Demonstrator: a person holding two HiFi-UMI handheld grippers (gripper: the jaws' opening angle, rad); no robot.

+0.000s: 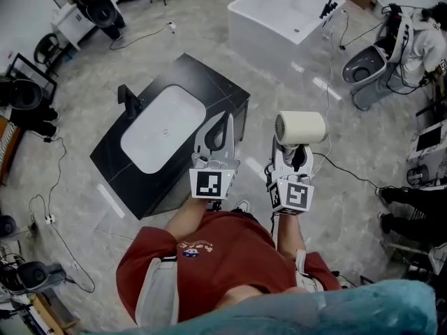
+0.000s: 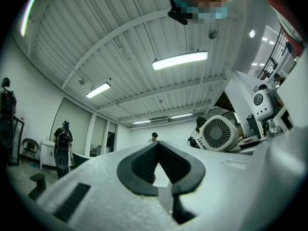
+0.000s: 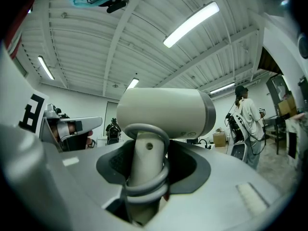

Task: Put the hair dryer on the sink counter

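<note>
Right gripper view: the right claw (image 3: 150, 161) is partly open and closed on the handle of the hair dryer (image 3: 163, 112), with a dark pad pressing on either side. The handle stands upright between the pads. A grey loop (image 3: 144, 186) circles it, and the cream barrel lies crosswise above the claw.

Left gripper view: the left claw (image 2: 158, 148) is closed, its tips meeting, and nothing is held between them.

Head view: the right claw (image 1: 295, 153) carries the hair dryer (image 1: 300, 128) in the air above the grey floor (image 1: 279, 82). It is to the right of the black sink tabletop (image 1: 202, 79) and clear of it. The left claw (image 1: 220, 128) sits just beside the right claw, and in this view it overlaps the right edge of the tabletop. The tabletop holds a white basin (image 1: 164, 128) with a black faucet (image 1: 130, 102) at its far left. A person in a red shirt (image 1: 209, 250) holds both claws. Farther out, a white bathtub (image 1: 283, 16) stands beyond the tabletop, and a toilet (image 1: 367, 65) stands at the upper right.
</note>
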